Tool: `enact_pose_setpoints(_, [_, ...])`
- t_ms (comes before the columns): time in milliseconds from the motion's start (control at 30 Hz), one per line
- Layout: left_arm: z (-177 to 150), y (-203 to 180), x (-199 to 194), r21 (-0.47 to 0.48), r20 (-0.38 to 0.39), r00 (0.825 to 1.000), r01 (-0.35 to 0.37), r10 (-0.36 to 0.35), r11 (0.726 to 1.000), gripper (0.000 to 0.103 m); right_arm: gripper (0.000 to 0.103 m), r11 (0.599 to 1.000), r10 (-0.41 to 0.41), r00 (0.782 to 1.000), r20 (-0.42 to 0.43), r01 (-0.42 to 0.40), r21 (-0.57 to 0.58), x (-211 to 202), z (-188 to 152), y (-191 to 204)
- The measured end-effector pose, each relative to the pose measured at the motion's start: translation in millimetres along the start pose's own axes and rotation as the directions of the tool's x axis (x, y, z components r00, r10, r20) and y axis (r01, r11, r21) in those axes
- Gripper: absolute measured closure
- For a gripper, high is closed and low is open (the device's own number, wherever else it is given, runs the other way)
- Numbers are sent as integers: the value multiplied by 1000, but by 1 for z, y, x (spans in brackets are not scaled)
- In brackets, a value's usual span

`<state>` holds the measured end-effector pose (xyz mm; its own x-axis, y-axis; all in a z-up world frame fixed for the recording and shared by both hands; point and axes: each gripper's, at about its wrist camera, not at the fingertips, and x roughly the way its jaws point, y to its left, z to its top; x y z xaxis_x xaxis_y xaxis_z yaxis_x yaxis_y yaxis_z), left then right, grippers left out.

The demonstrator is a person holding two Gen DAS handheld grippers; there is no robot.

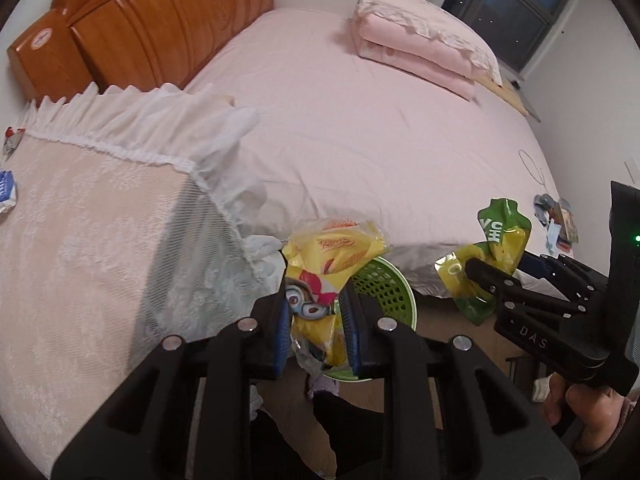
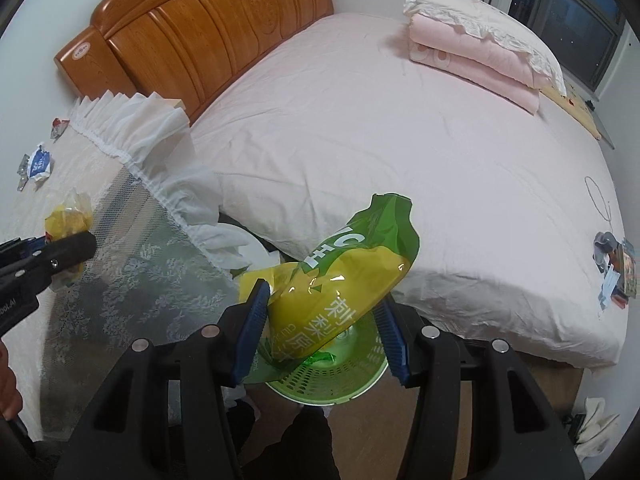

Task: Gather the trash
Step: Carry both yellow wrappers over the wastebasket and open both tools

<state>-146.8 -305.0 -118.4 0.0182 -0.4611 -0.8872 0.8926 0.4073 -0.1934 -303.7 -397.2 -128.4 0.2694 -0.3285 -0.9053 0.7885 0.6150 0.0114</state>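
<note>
While both tools hung over the floor beside the bed (image 2: 400, 160), largest things first. At twelve o'clock in both views, a pink-sheeted bed with wooden headboard (image 2: 208, 36) and folded quilt (image 2: 476, 60). At nine o'clock, a lace-covered bench (image 1: 88, 240) bearing blue and white scraps (image 2: 39, 164). At six o'clock, low between bed and bench, a green mesh basket (image 2: 344, 372), the likely goal. Right tool (image 2: 324, 332) pinched on a green and yellow pouch (image 2: 352, 272), directly above the basket. Left tool (image 1: 316, 320) pressed together on a yellow cartoon wrapper (image 1: 320, 276), over the basket's near rim. More litter at three o'clock on the bed's edge (image 2: 612, 276). Judged best: centred each piece over the basket mouth, lowered, spread one tool at a time, kept wrappers clear of the rim.
</note>
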Motion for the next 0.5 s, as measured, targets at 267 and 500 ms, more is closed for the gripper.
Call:
enact_pose_setpoints(267, [-2, -38, 13, 87, -41, 999, 33, -29, 996, 81, 49, 999, -26, 998, -55, 28, 29, 16, -15, -31])
enact_pose_setpoints(500, [-4, -51, 17, 130, -69, 997, 39, -30, 991, 81, 49, 998, -12, 996, -90, 17, 55, 27, -23, -42])
